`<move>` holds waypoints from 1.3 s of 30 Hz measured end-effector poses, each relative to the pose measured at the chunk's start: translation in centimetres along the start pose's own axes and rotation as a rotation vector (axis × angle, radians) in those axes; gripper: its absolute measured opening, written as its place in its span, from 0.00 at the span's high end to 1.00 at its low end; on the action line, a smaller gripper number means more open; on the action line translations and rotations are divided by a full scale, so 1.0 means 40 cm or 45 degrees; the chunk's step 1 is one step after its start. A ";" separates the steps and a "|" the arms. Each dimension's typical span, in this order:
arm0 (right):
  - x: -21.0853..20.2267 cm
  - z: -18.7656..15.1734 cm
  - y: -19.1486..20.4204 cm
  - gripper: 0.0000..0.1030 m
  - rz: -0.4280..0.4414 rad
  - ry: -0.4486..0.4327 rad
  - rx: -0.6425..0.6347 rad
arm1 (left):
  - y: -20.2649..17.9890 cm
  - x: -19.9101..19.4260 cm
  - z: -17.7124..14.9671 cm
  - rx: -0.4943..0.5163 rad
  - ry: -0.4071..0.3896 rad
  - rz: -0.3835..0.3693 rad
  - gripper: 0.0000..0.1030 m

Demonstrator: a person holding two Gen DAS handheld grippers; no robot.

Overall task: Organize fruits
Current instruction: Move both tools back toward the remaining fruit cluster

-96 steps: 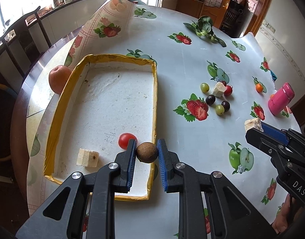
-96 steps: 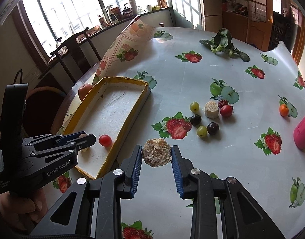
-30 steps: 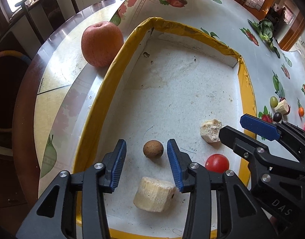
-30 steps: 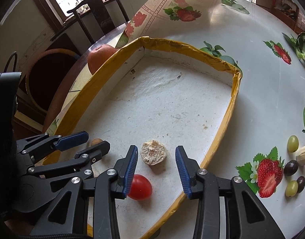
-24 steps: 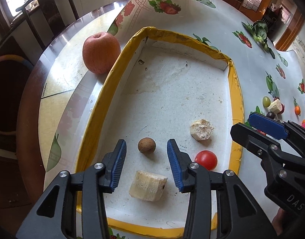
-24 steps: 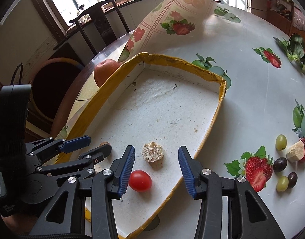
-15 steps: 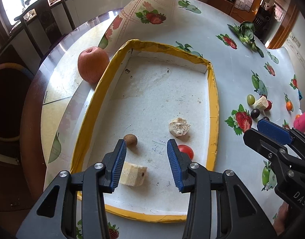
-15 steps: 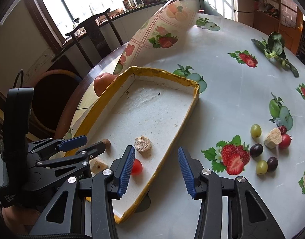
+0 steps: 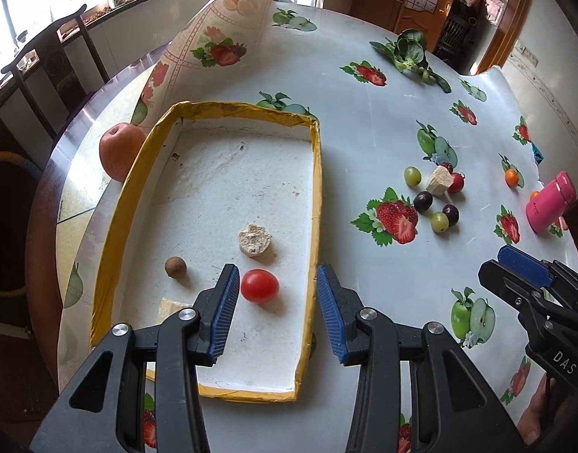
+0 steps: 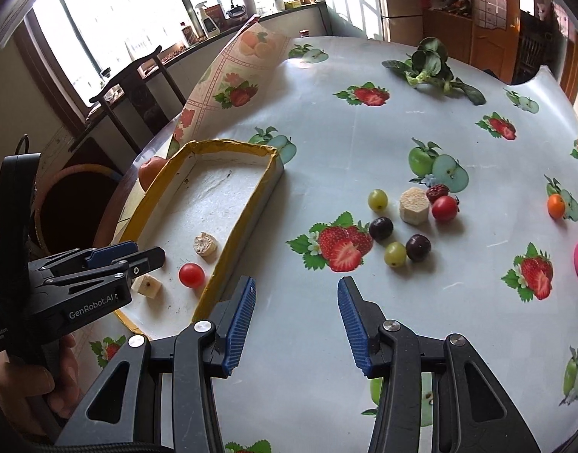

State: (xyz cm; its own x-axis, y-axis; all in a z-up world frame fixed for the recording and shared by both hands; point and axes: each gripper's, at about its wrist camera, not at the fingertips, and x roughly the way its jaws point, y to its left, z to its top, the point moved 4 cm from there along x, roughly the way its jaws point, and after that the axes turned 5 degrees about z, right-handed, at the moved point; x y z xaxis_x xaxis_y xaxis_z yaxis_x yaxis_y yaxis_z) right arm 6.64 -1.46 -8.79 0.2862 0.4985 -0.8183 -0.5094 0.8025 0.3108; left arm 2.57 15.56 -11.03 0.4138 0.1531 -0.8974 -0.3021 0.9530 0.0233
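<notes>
Both tools empty and parted: left gripper [image 9: 275,305] poised above the near end of the yellow-rimmed tray [image 9: 316,204], jaws apart with nothing pressed between them; right gripper [image 10: 296,321] over bare tablecloth [image 10: 349,143] just right of the tray's wall, jaws likewise apart and holding nothing. Already in the tray: a red cherry tomato [image 9: 259,285], a small brown round fruit [image 9: 175,266], a pale crumbly round piece [image 9: 254,241] and a pale cut chunk [image 10: 147,285]. Loose cluster of fruit [image 10: 406,222] well out on the cloth, ahead and to the right of the right gripper: two green grapes, two dark grapes, a red tomato, a pale hexagonal chunk, and what may be a small dried red fruit, too small to tell. Cluster far closer to the right gripper than to the left, with the tray wall between the left gripper and it. Nearest pieces probably the near green grape [image 10: 395,253] and near dark grape [image 10: 418,247], close beside each other, so a narrow approach likely needed. No long axis to speak of on the round pieces. An orange-red apple [image 9: 119,151] outside the tray, against its far-left wall.
</notes>
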 end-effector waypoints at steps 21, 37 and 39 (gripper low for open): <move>-0.082 -0.068 -0.212 0.54 -0.102 -0.037 0.170 | -0.198 0.012 -0.008 0.128 0.045 -0.110 0.61; -0.017 0.007 -0.365 0.55 -0.139 -0.034 0.225 | -0.367 0.145 0.026 0.174 0.150 -0.227 0.61; 0.010 0.020 -0.377 0.55 -0.135 -0.023 0.222 | -0.378 0.160 0.028 0.180 0.158 -0.224 0.61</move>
State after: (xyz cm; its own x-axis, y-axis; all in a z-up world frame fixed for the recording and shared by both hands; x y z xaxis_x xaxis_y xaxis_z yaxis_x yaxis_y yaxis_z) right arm 15.09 -13.10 -13.40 0.3462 0.4132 -0.8423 -0.3283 0.8944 0.3038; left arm 10.74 2.42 -16.64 0.3379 -0.0431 -0.9402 -0.1079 0.9906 -0.0842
